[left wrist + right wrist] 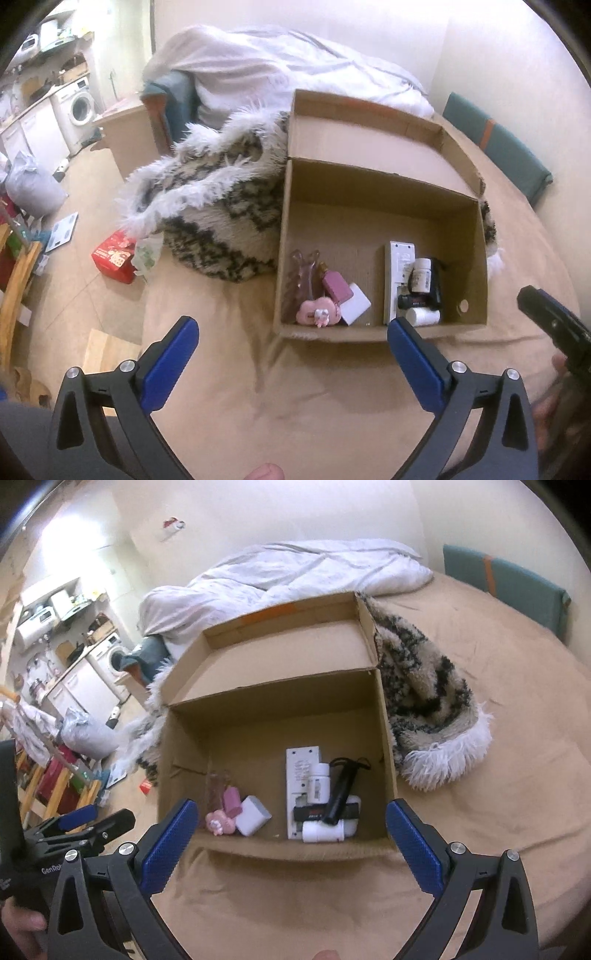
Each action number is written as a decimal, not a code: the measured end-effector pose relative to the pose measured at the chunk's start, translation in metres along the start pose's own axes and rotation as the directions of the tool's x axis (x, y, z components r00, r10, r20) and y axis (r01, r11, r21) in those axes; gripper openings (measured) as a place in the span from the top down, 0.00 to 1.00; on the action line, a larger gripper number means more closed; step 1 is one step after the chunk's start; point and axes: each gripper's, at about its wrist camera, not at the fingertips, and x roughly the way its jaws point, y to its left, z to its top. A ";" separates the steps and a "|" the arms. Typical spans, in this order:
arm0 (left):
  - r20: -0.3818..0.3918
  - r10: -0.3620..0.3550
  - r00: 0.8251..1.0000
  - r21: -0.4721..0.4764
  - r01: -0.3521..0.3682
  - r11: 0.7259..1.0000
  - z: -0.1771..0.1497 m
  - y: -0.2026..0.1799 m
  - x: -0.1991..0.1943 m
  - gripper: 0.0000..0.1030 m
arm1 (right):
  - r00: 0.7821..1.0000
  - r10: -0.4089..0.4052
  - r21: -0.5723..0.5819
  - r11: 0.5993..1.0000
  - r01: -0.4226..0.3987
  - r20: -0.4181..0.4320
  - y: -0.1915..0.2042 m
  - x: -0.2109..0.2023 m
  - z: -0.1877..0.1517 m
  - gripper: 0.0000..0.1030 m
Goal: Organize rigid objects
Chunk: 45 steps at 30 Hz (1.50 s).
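An open cardboard box (376, 206) (273, 709) stands on the tan bed cover. Along its near wall lie a pink plush charm (318, 313) (220, 822), a pink case (337, 288), a white block (355, 305) (253, 815), a white remote (396, 273) (301, 775), a white pill bottle (421, 275) (319, 783) and a black tube (341, 792). My left gripper (291, 332) hangs open in front of the box with nothing between its blue pads. My right gripper (291, 814) is likewise open and empty, just short of the box's near wall.
A shaggy black-and-white throw (221, 206) (428, 701) lies against the box. A white duvet (280, 70) is piled behind. Teal cushions (498, 144) line the wall. Left of the bed the floor holds a red box (114, 258), bags and a washing machine (79, 107).
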 end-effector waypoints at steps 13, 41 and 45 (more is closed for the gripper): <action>0.160 0.011 0.987 0.037 -0.018 0.999 -0.034 0.002 -0.030 0.01 | 0.995 -0.051 -0.081 0.995 0.058 0.088 0.013 -0.032 -0.048 0.00; 0.115 0.031 0.993 0.049 -0.037 0.998 -0.035 -0.009 -0.010 0.01 | 0.994 -0.094 -0.071 0.993 0.098 0.053 0.011 -0.009 -0.046 0.00; 0.114 0.034 0.993 0.044 -0.039 0.998 -0.036 -0.008 -0.011 0.01 | 0.993 -0.103 -0.067 0.992 0.106 0.057 0.010 -0.010 -0.047 0.00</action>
